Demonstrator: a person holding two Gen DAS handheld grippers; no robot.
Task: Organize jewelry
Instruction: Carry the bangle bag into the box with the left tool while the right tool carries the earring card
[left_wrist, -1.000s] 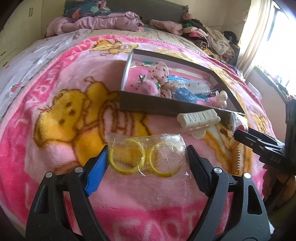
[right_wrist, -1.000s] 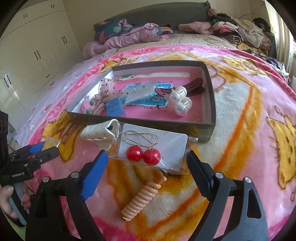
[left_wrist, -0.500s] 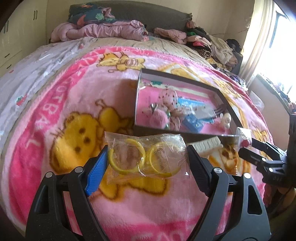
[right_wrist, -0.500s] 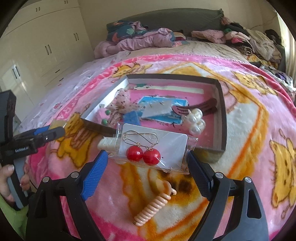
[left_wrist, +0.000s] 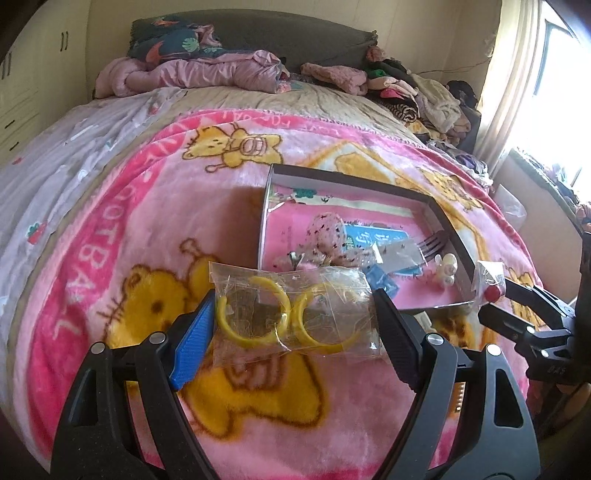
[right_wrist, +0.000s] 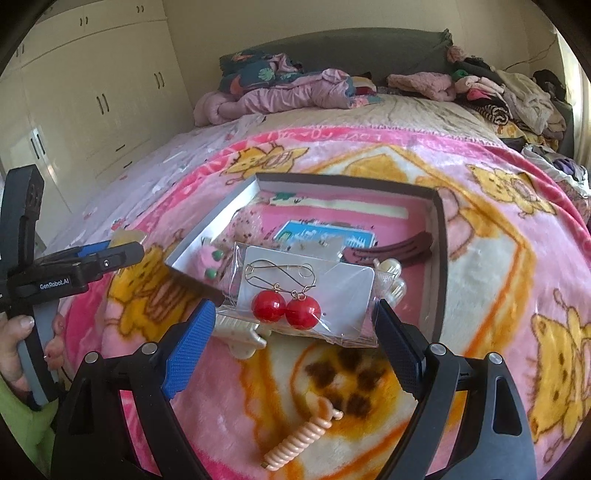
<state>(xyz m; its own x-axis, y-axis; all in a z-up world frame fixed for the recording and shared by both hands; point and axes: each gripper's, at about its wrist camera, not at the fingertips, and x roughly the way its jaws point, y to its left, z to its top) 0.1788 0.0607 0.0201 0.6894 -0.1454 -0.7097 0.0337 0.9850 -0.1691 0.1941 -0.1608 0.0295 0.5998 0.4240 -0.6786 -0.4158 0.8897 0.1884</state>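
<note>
Both grippers are loaded. Left gripper (left_wrist: 295, 325) is clamped on a clear packet of yellow hoop earrings (left_wrist: 291, 317), carried in the air just short of the near left corner of the shallow box (left_wrist: 347, 182) that lies on the pink blanket (left_wrist: 140, 206). Right gripper (right_wrist: 295, 325) pinches a clear packet with a white card of red ball earrings (right_wrist: 286, 308), raised over the near edge of that same box (right_wrist: 441, 258).

Inside the box several pieces already lie: a speckled pink scrunchie (left_wrist: 327, 236), a blue card (right_wrist: 325, 234), a dark hair comb (right_wrist: 388, 251) toward the right wall, and pearl pieces (left_wrist: 446, 267) near the near right corner. So the sorting looks well underway.

Left to do, by my reading: set both packets down inside the box, then collect what sits on the blanket outside it. That is a cream claw clip (right_wrist: 240, 332) just in front of the box's near wall, and a peach spiral hair tie (right_wrist: 303, 437) farther out on the near side. Whether anything else lies hidden beyond the box, I cannot tell.
</note>
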